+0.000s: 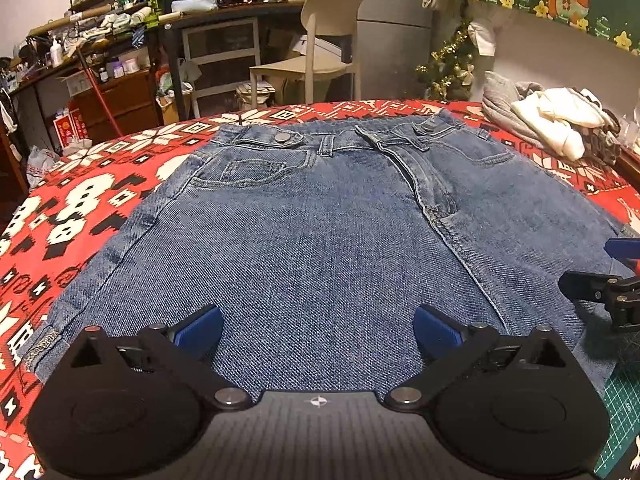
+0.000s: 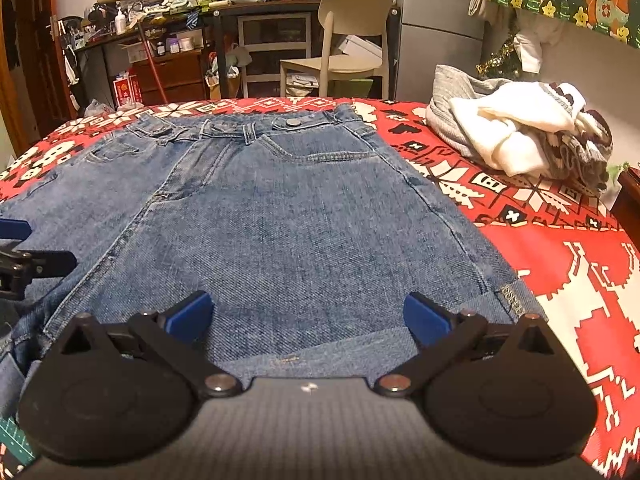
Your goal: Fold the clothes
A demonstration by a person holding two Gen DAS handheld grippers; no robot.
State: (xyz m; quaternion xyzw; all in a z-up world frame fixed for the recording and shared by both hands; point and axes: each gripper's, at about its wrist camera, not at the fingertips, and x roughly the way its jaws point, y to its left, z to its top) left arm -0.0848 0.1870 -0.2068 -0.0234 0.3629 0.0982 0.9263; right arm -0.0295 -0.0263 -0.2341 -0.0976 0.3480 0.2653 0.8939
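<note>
Spreading wide and empty, the jaws of the left gripper (image 1: 318,330) and right gripper (image 2: 308,318) are poised side by side over the near fold of the jeans (image 1: 320,220), whose length runs straight ahead on the red cloth (image 1: 80,208) toward the far waistband (image 1: 332,138).

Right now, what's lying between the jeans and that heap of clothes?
Only bare red patterned cloth lies between the jeans and the clothes heap; the right wrist view shows it best.
</note>
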